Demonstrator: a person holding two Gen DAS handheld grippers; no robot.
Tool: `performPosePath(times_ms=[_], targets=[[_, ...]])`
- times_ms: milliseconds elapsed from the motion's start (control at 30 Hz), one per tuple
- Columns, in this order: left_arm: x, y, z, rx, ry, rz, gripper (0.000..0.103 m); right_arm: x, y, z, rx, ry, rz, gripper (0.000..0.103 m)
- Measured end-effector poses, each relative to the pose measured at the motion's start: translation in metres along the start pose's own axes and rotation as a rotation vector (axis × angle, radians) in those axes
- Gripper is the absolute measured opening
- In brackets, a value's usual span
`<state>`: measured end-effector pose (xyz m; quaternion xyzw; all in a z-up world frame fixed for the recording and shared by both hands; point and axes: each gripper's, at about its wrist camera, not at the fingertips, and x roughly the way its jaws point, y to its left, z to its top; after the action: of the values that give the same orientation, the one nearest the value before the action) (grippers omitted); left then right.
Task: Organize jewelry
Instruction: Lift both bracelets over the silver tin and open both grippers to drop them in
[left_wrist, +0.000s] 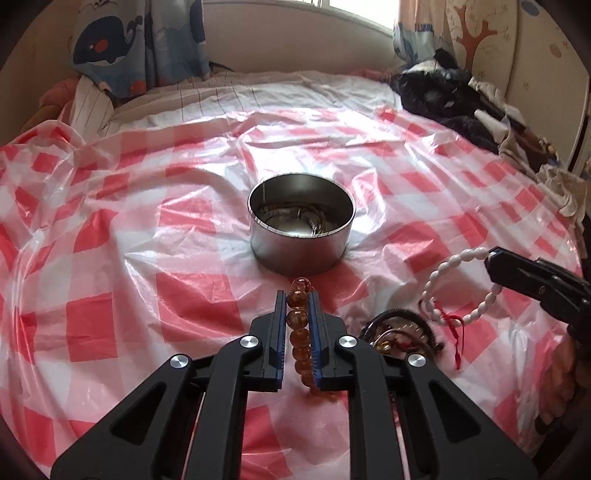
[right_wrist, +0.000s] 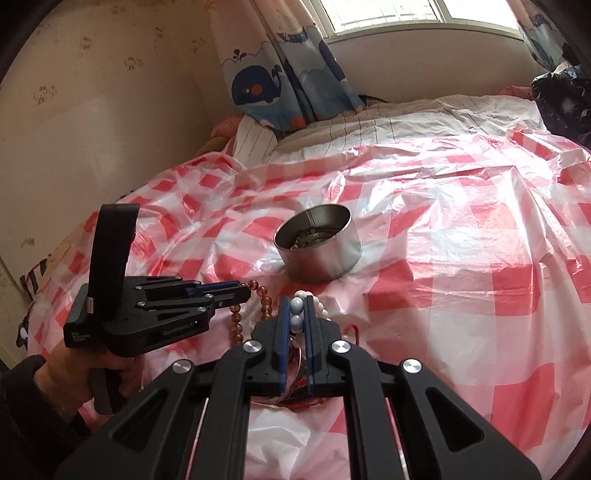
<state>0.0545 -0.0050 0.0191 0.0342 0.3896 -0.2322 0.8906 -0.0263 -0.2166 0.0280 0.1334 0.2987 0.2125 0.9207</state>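
Left gripper (left_wrist: 298, 310) clamps amber beads (left_wrist: 298, 334), right gripper (right_wrist: 296, 314) clamps white beads (left_wrist: 452, 291), both short of tin (left_wrist: 301, 236); risk: dangling loops snag leftover pile (left_wrist: 399, 332) or tin rim and slip out.

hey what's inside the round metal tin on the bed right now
The metal tin already holds some jewelry: coiled, metallic-looking pieces on its floor. Its near wall hides part of the bottom, so I can't tell exactly what or how many.
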Motion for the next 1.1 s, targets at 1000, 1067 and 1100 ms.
performPosePath(times_ms=[1000,1067,1100], targets=[[-0.012,-0.018,0.075,0.002,-0.157,-0.052,0.010,0.032,0.004,0.064,-0.018,-0.073,0.057,0.008],[-0.004,-0.015,0.081,-0.019,-0.162,-0.070,0.010,0.040,0.004,0.072,-0.027,-0.077,0.052,0.008],[0.001,-0.013,0.084,-0.035,-0.169,-0.084,0.010,0.043,0.004,0.075,-0.031,-0.080,0.048,0.008]])
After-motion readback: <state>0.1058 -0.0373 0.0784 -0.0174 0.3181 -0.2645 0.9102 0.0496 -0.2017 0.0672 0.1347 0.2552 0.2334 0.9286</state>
